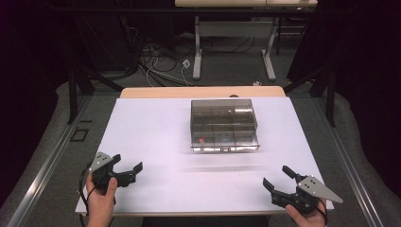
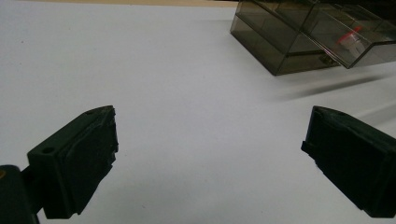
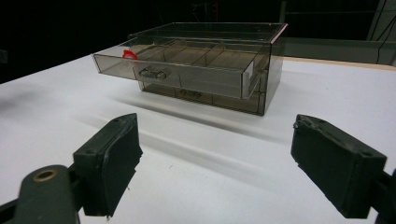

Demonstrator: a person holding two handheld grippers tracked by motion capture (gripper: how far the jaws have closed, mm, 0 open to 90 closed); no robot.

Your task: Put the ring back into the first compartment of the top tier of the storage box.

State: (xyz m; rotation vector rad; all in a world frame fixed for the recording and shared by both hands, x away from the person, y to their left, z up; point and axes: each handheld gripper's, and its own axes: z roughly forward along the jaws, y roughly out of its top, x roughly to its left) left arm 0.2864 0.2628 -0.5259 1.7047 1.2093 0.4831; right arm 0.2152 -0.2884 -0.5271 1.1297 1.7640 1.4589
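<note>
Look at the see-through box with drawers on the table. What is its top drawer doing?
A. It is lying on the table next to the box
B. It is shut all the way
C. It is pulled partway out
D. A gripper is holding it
C: the top drawer juts forward from the box, and both the left gripper and right gripper hang open, away from it.

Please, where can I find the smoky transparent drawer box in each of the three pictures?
High view: the drawer box stands mid-table, slightly right of centre, with its upper drawer pulled out.
Left gripper view: drawer box at the top right corner.
Right gripper view: drawer box at upper centre, beyond the open jaws.
Shared landmark: the small red item in the front left of the open upper drawer.
</note>
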